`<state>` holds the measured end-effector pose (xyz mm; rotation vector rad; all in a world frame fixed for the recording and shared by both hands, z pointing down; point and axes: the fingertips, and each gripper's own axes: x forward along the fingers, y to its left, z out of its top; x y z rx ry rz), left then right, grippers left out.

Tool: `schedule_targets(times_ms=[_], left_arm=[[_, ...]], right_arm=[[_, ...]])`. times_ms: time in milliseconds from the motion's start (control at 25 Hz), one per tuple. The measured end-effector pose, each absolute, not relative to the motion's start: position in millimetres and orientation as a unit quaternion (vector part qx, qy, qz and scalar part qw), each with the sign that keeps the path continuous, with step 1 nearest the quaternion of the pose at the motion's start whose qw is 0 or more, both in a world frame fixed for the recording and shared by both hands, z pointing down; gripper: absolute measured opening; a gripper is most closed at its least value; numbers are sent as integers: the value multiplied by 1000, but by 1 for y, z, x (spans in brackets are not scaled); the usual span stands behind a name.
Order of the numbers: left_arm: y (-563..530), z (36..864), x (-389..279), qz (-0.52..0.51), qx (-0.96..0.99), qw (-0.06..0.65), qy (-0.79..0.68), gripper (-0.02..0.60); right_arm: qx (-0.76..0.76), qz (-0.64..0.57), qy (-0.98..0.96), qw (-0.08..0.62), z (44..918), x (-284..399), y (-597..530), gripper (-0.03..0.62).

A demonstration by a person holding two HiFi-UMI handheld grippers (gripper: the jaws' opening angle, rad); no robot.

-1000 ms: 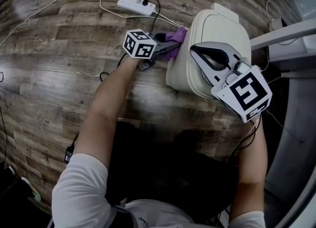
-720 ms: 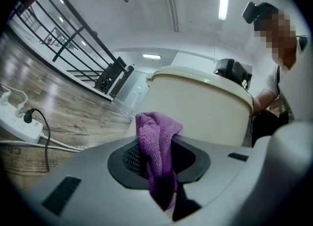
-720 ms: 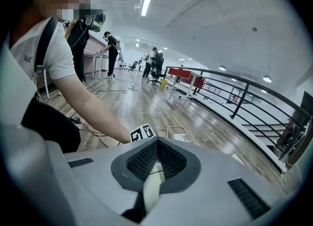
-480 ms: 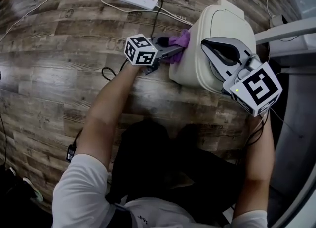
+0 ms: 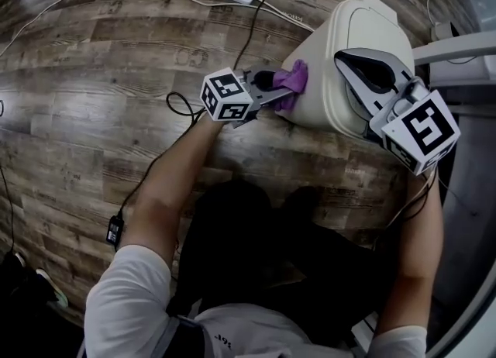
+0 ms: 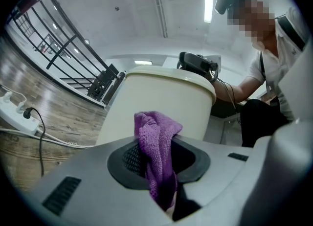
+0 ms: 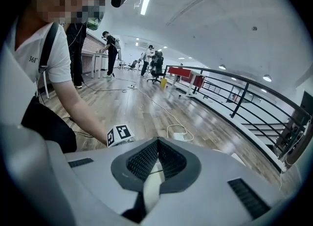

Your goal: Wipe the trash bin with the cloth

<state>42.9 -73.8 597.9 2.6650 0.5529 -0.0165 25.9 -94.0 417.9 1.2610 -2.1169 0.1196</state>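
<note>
Head view: left hand-held gripper (image 5: 280, 94) pinches cloth (image 5: 293, 81) against side of bin (image 5: 360, 23) on floor (image 5: 93, 77), right hand-held gripper (image 5: 342, 57), pressed together, rests on bin top; mid-wipe, next probably drag cloth along side, keeping contact.

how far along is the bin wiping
Done: the purple cloth is picked up, clamped in the left gripper. In hand: it sits against the side of the trash bin, with the right gripper shut over the lid. Left: unclear how much surface remains.
</note>
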Motion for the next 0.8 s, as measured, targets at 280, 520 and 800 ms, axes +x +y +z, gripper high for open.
schedule_targets(times_ms=[280, 520, 800], left_arm=[[-41, 604, 23, 3, 957, 196, 213, 89], [-16, 608, 10, 8, 954, 189, 233, 89], [42, 619, -5, 36, 937, 157, 310, 89]], right_arm=[[487, 54, -808, 327, 418, 28, -92, 6], [490, 54, -808, 322, 417, 28, -93, 6], [488, 55, -810, 321, 417, 27, -93, 6]])
